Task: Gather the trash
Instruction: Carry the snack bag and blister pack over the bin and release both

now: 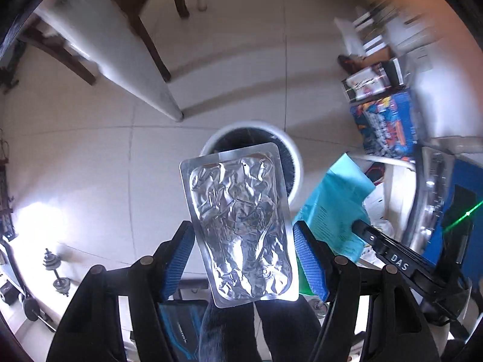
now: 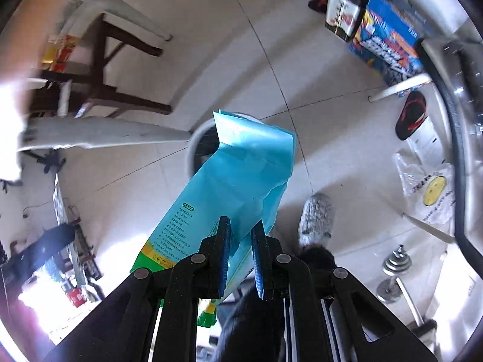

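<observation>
My left gripper (image 1: 241, 226) is shut on a crumpled silver foil tray (image 1: 238, 211), its blue pads (image 1: 311, 259) pressing the tray's two long edges. The tray hangs above a round white trash bin (image 1: 297, 163) with a dark inside, standing on the tiled floor. My right gripper (image 2: 241, 222) is shut on a blue and green plastic packet (image 2: 241, 169), which hangs over the same bin (image 2: 193, 147) and hides most of it. In the left wrist view the packet (image 1: 332, 199) shows to the right of the tray, with the right gripper's black body behind it.
A white table leg (image 1: 145, 84) and dark wooden chair legs (image 1: 151, 39) stand beyond the bin. Colourful boxes (image 1: 389, 123) pile up at the right. A dumbbell (image 2: 395, 271), a black and red slipper (image 2: 410, 114) and a plastic bag (image 2: 428, 190) lie nearby. A person's fuzzy grey slipper (image 2: 315, 217) is close.
</observation>
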`<action>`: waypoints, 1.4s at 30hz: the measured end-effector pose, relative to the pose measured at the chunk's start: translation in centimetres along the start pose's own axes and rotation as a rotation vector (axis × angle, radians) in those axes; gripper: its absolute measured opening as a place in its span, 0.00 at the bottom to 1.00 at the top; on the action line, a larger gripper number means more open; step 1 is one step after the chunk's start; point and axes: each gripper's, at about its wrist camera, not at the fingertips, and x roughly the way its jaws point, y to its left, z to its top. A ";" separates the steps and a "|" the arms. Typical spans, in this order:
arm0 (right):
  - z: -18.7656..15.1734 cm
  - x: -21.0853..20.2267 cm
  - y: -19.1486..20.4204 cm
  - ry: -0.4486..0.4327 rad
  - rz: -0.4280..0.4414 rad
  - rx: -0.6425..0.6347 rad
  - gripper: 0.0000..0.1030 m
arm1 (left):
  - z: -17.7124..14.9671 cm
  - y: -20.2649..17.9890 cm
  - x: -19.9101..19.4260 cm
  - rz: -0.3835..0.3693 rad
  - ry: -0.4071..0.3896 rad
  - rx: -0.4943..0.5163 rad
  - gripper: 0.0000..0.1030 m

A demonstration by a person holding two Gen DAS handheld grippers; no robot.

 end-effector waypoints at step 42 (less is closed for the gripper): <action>0.5 7.8 1.2 -0.036 -0.228 -0.246 1.00 | -4.8 1.4 3.0 0.177 -0.029 -0.035 1.00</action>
